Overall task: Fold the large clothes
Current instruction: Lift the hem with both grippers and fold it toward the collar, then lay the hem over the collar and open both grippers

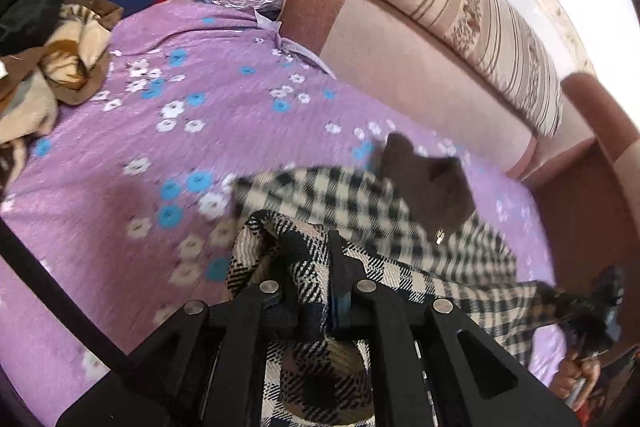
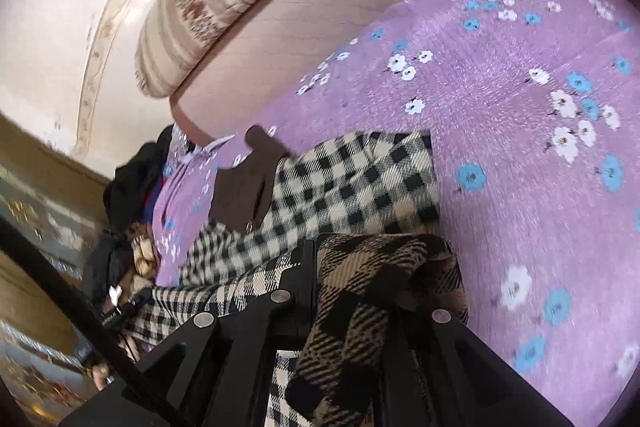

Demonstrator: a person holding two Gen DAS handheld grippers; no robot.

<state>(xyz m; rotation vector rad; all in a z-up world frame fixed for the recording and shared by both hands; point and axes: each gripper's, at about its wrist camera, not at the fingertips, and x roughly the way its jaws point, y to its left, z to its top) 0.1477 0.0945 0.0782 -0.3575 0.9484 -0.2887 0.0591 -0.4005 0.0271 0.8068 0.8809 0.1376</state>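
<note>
Left gripper (image 1: 320,267) — clamped narrow on a bunched edge of the cream-and-black checked woven garment (image 1: 360,195). In the left wrist view the cloth spills forward from the jaws onto the purple flower-print bedsheet (image 1: 160,147), a dark brown lining panel (image 1: 432,187) showing at its far end. The right gripper (image 1: 600,307) is seen at the right edge, the checked fabric stretched toward it. A heap of other clothes (image 1: 60,47) sits at the far left of the bed; a striped bolster cushion (image 1: 460,19) lies along the backrest.

Right wrist view: right gripper (image 2: 316,275) likewise pinched tight on a gathered edge of the checked garment (image 2: 360,179), the rest lying ahead on the bedsheet (image 2: 520,107).

Judgement — a fold is being carried over. To do it well: keep both grips level, hold the span taut, lay edge onto edge, let go only once flat.
</note>
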